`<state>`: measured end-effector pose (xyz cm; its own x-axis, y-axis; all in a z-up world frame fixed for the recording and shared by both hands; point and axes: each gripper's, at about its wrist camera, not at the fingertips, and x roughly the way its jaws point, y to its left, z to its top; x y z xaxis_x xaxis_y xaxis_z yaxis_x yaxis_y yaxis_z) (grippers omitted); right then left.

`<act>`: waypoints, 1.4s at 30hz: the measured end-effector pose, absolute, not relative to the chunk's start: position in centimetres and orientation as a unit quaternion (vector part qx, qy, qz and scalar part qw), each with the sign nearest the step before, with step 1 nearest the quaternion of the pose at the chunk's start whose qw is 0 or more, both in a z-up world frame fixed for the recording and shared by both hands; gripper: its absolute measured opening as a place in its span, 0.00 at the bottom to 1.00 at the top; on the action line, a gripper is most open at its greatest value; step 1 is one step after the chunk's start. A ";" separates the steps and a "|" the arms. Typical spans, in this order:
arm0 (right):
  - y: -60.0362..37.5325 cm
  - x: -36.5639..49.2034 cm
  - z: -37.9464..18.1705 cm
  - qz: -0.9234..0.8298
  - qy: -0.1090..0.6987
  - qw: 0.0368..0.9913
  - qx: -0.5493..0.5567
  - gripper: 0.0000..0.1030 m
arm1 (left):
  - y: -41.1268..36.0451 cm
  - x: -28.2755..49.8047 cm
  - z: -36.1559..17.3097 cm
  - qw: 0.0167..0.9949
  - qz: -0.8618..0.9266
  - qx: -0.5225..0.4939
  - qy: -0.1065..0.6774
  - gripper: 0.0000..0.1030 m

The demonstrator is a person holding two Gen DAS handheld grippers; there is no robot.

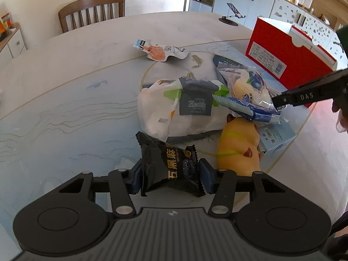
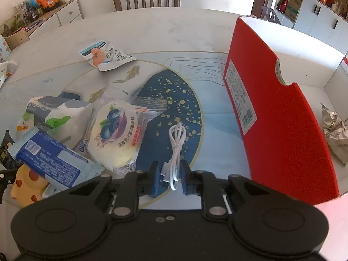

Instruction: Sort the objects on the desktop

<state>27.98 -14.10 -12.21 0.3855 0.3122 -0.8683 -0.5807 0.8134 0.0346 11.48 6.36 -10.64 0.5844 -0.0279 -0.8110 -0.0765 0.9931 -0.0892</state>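
Snack packet (image 1: 171,169), black with gold lettering, sits between the pads of the left tool (image 1: 170,177), which is clamped across its lower half; the packet's top corner sticks up free, so the grip is on the crimped body, likely to keep it from slipping. White cable (image 2: 176,152), coiled and tied, lies on the dark blue patch of the worktop (image 2: 152,32), and the right tool (image 2: 170,179) is pinched on its near end where the plug sits; the loop trails forward on the surface. Each tool takes one thing, presumably so two go in one trip. Red box (image 2: 271,119) stands open just right of the cable, one crinkled silver packet (image 2: 335,130) already inside, so it reads as the bin for sorted things. The rest is heaped well left of the box: tissue pack (image 1: 184,108), blueberry cake packet (image 2: 117,130), blue wafer packet (image 2: 50,158), yellow toy (image 1: 239,148). One pouch (image 1: 158,51) lies apart, farther back. Neither item looks lifted yet.
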 end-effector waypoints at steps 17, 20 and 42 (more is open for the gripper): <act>-15.6 27.0 -11.0 0.277 0.481 0.824 -0.114 0.10 | 6.9 10.4 -9.8 0.888 0.016 -0.101 0.448 0.43; -15.8 26.7 -10.9 0.274 0.480 0.826 -0.115 0.10 | 6.9 10.1 -9.4 0.889 0.017 -0.107 0.445 0.43; -19.0 24.2 -5.9 0.290 0.454 0.841 -0.054 0.09 | 5.6 9.1 -4.7 0.897 -0.004 -0.140 0.420 0.43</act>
<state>24.18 -19.03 -5.86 0.4198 0.4381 -0.7948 -0.5358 0.8265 0.1726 9.11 5.56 -4.68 0.6474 -0.1251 -0.7518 -0.1108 0.9605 -0.2552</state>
